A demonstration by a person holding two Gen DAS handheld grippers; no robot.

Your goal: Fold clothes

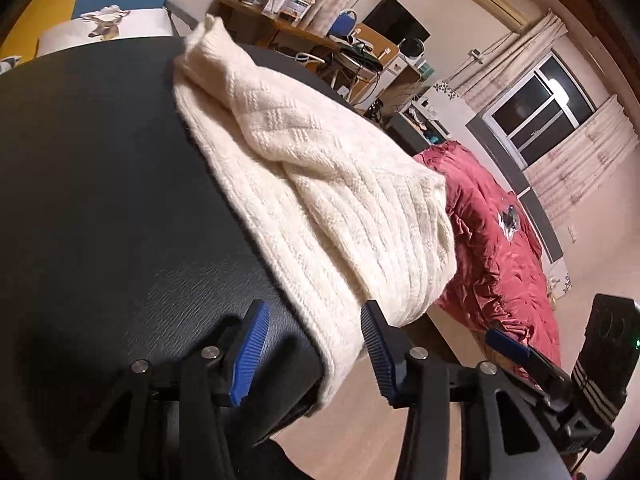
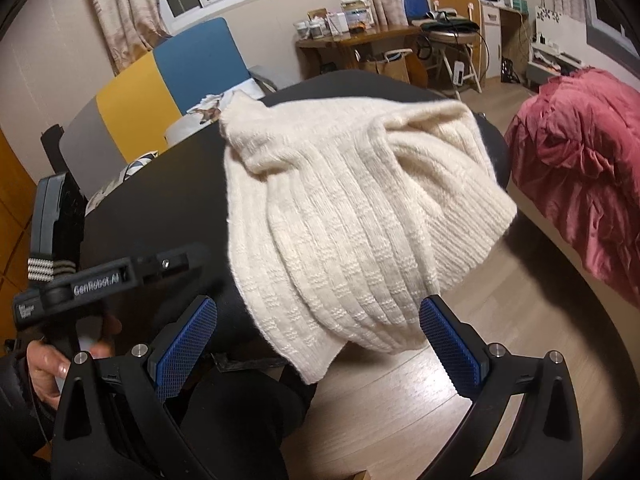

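Jaws on both grippers stand wide apart with nothing between them. Seen from its own camera, the left gripper (image 1: 312, 350) hangs at the near edge of the black tabletop (image 1: 100, 184), its blue pads straddling the hem of the cream knitted sweater (image 1: 320, 184) without touching it. The right gripper (image 2: 320, 346) hovers just off the same edge, its pads on either side of the sweater's drooping lower corner.

The sweater (image 2: 344, 216) lies partly folded on the tabletop (image 2: 160, 208), one sleeve doubled across its body, and its near and right-hand parts spill over the rim toward the wooden floor (image 2: 500, 340).

In the right wrist view the left gripper (image 2: 100, 276) shows at the left side, with the person's hand (image 2: 52, 364) around its handle. Beyond the tabletop stands a yellow and blue chair (image 2: 168, 80). A red quilt (image 2: 580, 168) lies heaped to the right, well apart from the sweater. Farther back, a cluttered wooden desk (image 2: 360, 36) carries jars and boxes, with curtains (image 2: 120, 4) and a dark window behind.
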